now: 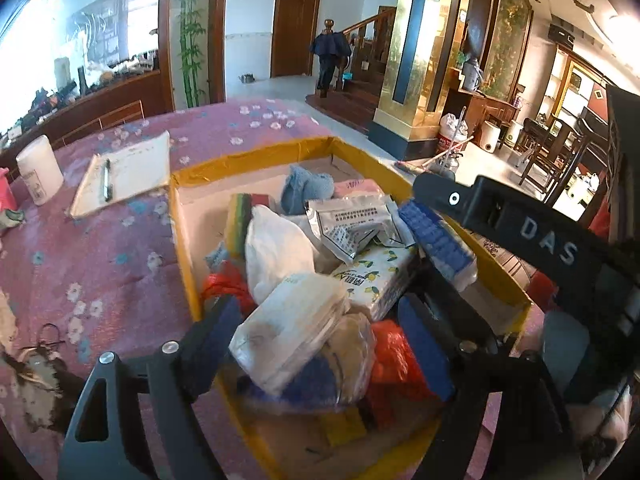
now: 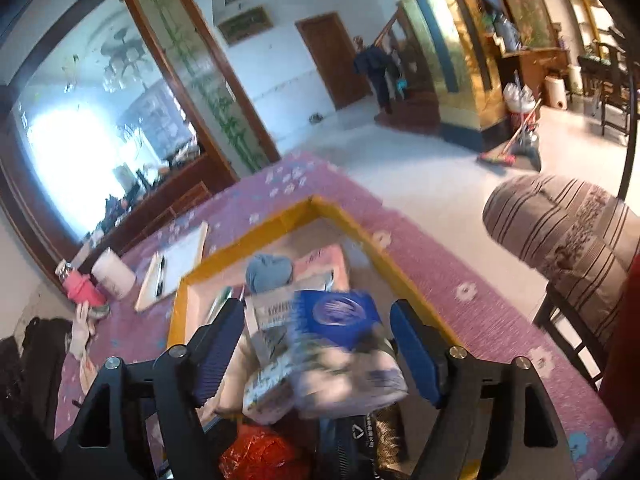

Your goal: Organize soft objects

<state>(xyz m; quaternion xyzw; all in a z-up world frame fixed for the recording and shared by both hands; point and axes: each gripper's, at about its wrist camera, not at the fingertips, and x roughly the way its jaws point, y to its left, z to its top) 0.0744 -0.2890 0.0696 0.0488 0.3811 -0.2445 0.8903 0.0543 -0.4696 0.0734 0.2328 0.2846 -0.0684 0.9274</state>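
hovering over a yellow-rimmed cardboard box (image 1: 256, 162) on the counter (image 1: 100, 248), which wears a pink flowered cloth, i hold both tongs above the heap of soft things inside it. my left tongs (image 1: 320, 340) stand wide, their blue pads to either side of a white plastic-wrapped pack (image 1: 292, 328) that lies on top of the pile at the near end of the box; the pads do not seem to press on it. beyond it sit a lemon-printed tissue pack (image 1: 380, 280), a silver foil pouch (image 1: 352, 224), a light blue cloth (image 1: 306, 188), a striped sponge (image 1: 240, 220) and a red net bag (image 1: 224, 284). my right tongs (image 2: 316, 354) are also spread wide, with a blue-and-white wrapped pack (image 2: 336, 320) between the pads, blurred, and clear of both as far as i can tell. from the left wrist camera, the right tongs' black arm reaches in over the box's far right edge beside that same blue pack. to the left of the box, a notebook with a pen (image 1: 128, 172) and a white cup (image 1: 39, 168) rest on the cloth.
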